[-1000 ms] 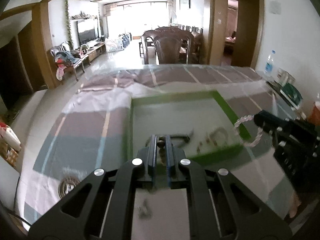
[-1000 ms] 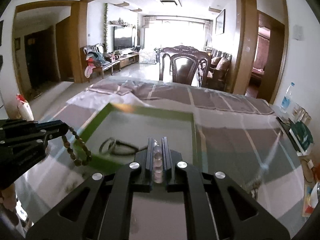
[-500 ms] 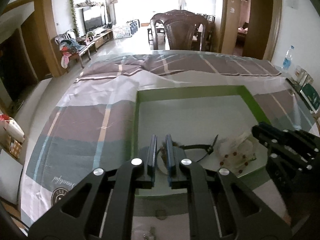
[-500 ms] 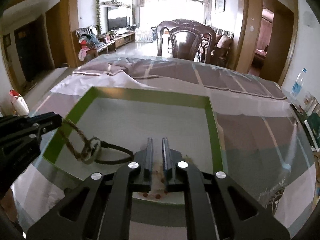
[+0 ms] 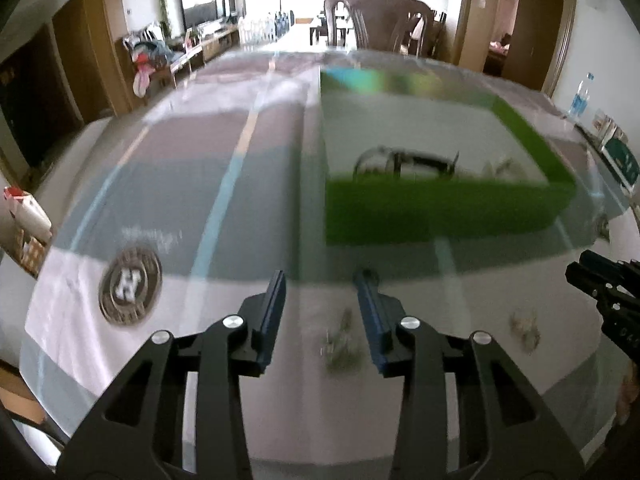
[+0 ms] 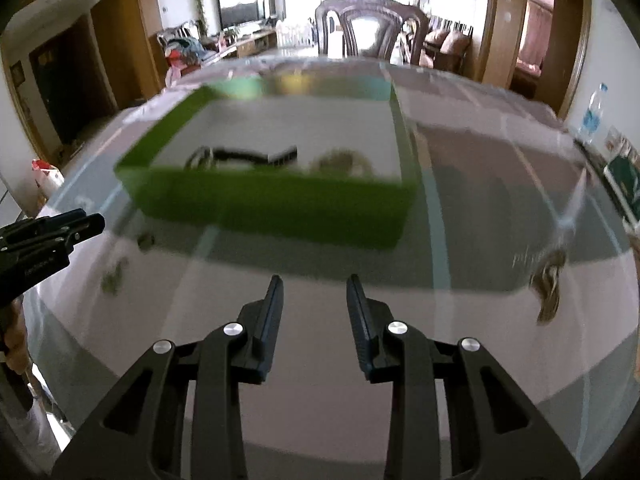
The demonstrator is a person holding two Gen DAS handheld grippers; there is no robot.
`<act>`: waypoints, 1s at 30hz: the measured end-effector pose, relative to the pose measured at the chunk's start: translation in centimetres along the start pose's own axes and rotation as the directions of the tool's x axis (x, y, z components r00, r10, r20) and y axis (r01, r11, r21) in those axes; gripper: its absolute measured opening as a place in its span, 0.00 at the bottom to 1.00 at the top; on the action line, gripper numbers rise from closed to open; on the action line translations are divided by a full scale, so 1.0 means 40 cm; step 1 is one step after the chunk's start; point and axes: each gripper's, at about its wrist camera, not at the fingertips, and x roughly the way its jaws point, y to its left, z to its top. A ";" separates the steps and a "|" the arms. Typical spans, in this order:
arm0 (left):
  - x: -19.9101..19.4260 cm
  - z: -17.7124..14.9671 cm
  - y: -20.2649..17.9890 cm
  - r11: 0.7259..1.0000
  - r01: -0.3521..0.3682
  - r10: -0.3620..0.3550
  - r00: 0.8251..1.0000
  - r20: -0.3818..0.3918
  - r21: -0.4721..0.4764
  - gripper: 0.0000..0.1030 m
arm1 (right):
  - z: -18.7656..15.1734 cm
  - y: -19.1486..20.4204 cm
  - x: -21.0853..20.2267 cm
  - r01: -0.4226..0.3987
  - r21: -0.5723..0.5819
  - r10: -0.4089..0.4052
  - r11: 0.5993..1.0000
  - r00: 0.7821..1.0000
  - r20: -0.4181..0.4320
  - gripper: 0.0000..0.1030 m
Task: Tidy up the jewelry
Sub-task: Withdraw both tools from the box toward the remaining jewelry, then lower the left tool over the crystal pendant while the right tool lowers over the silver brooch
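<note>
A green tray (image 5: 440, 208) (image 6: 272, 208) lies on the striped tablecloth and holds a dark cord necklace (image 5: 404, 160) (image 6: 240, 156) and a pale bead bracelet (image 6: 344, 162). My left gripper (image 5: 322, 280) is open and empty, low over the cloth in front of the tray. A small blurred jewelry piece (image 5: 340, 344) lies between its fingers. Another small piece (image 5: 524, 326) lies to its right. My right gripper (image 6: 314, 284) is open and empty in front of the tray. It also shows in the left wrist view (image 5: 600, 280). The image is motion-blurred.
A round printed logo (image 5: 130, 284) marks the cloth at left. Small blurred pieces (image 6: 114, 278) lie on the cloth left of my right gripper. A water bottle (image 6: 594, 114) and books (image 5: 618, 156) stand at the far right edge. A dark chair (image 6: 368, 26) stands behind the table.
Both grippers have opened, left the necklace and bracelet in the tray, and pulled back toward the near edge of the table. The left gripper now stands over a small piece on the cloth.
</note>
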 end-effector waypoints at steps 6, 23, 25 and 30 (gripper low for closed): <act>0.005 -0.040 0.024 1.000 -0.003 0.003 1.000 -0.017 -0.021 0.45 | -0.039 0.053 -0.001 -0.106 -0.019 0.106 0.994 0.994 -0.013 0.32; 0.014 -0.089 0.004 1.000 0.031 -0.032 0.998 -0.048 -0.003 0.50 | -0.047 0.055 0.059 0.017 -0.015 -0.018 1.000 0.999 -0.051 0.20; 0.014 -0.089 -0.010 0.999 0.041 -0.040 0.998 -0.048 0.010 0.49 | -0.049 0.029 0.046 0.027 0.007 -0.027 1.000 0.999 -0.038 0.20; 0.021 -0.082 -0.036 0.997 0.068 -0.066 0.997 -0.049 0.025 0.51 | -0.063 -0.036 0.017 0.060 0.062 -0.059 0.996 0.998 -0.020 0.20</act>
